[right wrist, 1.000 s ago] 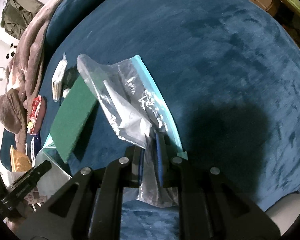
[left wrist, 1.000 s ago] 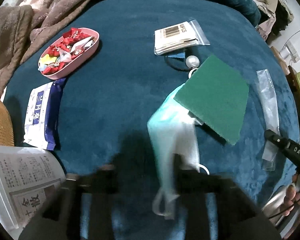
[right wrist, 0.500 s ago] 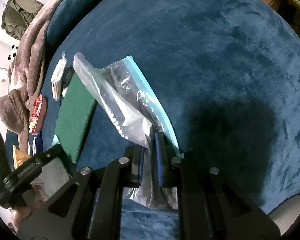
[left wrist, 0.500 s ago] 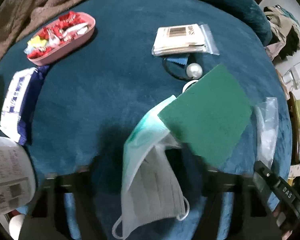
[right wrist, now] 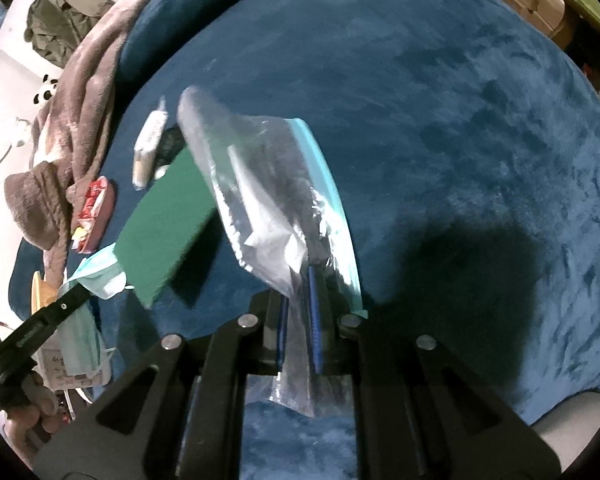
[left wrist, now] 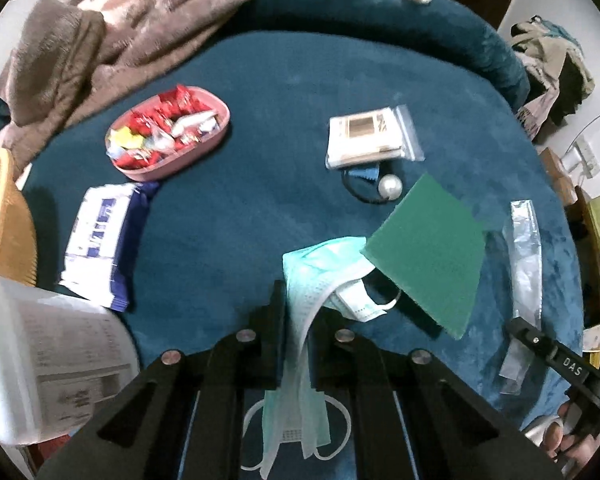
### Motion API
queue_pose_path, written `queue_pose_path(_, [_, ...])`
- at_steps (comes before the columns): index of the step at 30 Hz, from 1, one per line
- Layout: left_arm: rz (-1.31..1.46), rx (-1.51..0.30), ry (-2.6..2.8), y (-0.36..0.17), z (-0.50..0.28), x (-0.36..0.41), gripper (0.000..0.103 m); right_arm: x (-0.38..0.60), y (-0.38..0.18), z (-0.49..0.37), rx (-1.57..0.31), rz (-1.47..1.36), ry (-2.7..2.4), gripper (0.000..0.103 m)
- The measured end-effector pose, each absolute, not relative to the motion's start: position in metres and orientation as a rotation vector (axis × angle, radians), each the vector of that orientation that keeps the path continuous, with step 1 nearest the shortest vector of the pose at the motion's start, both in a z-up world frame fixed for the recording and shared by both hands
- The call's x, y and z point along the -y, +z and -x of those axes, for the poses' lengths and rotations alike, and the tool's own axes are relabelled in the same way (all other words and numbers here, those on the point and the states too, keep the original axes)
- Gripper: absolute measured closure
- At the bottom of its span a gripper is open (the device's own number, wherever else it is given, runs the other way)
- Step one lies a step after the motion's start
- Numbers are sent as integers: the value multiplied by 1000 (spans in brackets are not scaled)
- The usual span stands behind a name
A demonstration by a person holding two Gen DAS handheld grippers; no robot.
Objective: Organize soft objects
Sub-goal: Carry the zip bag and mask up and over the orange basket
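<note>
My left gripper [left wrist: 298, 312] is shut on light blue face masks [left wrist: 306, 308]; they hang from its jaws down toward the camera. One end lies on the blue cushion under a green scouring pad [left wrist: 428, 248]. My right gripper [right wrist: 298, 292] is shut on a clear zip bag [right wrist: 272, 200] with a blue seal strip and holds it up off the cushion. The bag also shows in the left wrist view [left wrist: 526, 256], right of the pad. The pad [right wrist: 164, 232] and the masks [right wrist: 100, 272] show at the left of the right wrist view.
A pink tray of red sweets [left wrist: 168, 136], a blue and white tissue pack [left wrist: 100, 240], a bagged card packet [left wrist: 370, 136] and a hair tie with a pearl [left wrist: 388, 188] lie on the round blue cushion [left wrist: 260, 208]. A brown blanket [left wrist: 120, 24] is behind. A wicker basket [left wrist: 0, 216] and a white container [left wrist: 40, 364] stand left.
The left gripper has pulled back and closed on the masks, which now run up between its jaws. The right gripper keeps holding the bag, which has swung slightly.
</note>
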State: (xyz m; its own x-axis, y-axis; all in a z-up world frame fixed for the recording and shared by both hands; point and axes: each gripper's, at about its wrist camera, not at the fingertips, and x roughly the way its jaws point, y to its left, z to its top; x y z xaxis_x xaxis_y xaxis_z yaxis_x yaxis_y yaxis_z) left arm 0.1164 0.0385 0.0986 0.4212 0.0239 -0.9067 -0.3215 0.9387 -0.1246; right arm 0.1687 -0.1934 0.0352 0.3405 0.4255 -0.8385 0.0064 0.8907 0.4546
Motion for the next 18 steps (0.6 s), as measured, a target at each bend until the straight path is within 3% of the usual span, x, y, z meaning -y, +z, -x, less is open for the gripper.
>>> queue_pose_path(18, [305,-956,246,180,-70,-71,97,152,89,-148,-1114,-356,387,93])
